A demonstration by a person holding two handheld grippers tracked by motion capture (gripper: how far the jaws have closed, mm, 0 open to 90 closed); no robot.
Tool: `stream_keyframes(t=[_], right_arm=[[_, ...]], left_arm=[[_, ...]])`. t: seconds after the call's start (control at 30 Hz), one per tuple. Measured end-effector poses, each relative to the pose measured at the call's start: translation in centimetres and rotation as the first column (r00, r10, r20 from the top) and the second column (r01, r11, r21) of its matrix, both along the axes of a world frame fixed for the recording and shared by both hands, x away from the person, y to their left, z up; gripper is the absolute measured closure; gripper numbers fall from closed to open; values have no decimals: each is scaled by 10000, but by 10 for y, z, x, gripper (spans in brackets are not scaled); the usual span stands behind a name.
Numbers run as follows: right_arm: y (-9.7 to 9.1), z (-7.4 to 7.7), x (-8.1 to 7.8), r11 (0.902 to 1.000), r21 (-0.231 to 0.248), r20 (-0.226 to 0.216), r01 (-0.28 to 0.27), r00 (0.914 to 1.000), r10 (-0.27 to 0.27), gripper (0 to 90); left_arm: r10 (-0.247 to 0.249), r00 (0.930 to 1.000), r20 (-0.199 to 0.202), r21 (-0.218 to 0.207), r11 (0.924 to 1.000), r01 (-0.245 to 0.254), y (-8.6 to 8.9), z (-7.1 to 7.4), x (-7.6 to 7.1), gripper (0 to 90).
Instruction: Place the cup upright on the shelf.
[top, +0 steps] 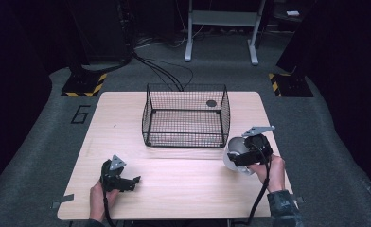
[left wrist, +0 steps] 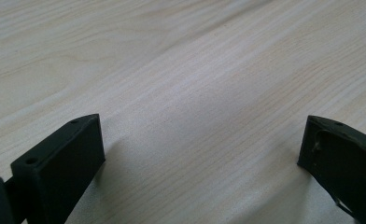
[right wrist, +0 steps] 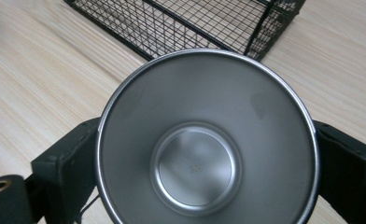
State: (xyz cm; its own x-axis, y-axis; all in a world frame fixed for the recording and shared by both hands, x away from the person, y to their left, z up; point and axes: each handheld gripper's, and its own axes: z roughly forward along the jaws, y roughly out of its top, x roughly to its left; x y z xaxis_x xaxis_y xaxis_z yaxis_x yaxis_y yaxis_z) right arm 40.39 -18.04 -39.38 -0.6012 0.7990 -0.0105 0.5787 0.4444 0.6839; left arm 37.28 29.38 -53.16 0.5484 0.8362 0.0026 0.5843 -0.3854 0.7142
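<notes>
From the high view, a light wooden table (top: 183, 184) carries a black wire basket (top: 186, 116) toward its far side. The right gripper (top: 238, 153) hangs just off the basket's near right corner with a metal bowl (top: 233, 150) in it, probably staged for a drop into the basket. The left gripper (top: 132, 181) rests low at the near left, well apart, seemingly idle.

In the left gripper view its jaws stand wide apart over bare wood, holding nothing.

In the right gripper view the jaws press the steel bowl's outer wall on both sides, its empty inside facing the camera, the basket just beyond its rim
</notes>
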Motion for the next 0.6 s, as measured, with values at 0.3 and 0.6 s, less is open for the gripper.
stream_keyframes(t=[0.3,0.6], right_arm=[[14,5,3,9993,-14,-20,-380,9993,380,57],[27,11,7,9974,-81,-41,-713,9975,712,57]], left_arm=[[-60,10000,70,68,10000,59,1,0,1,0],[-83,10000,42,98,9999,83,1,0,1,0]])
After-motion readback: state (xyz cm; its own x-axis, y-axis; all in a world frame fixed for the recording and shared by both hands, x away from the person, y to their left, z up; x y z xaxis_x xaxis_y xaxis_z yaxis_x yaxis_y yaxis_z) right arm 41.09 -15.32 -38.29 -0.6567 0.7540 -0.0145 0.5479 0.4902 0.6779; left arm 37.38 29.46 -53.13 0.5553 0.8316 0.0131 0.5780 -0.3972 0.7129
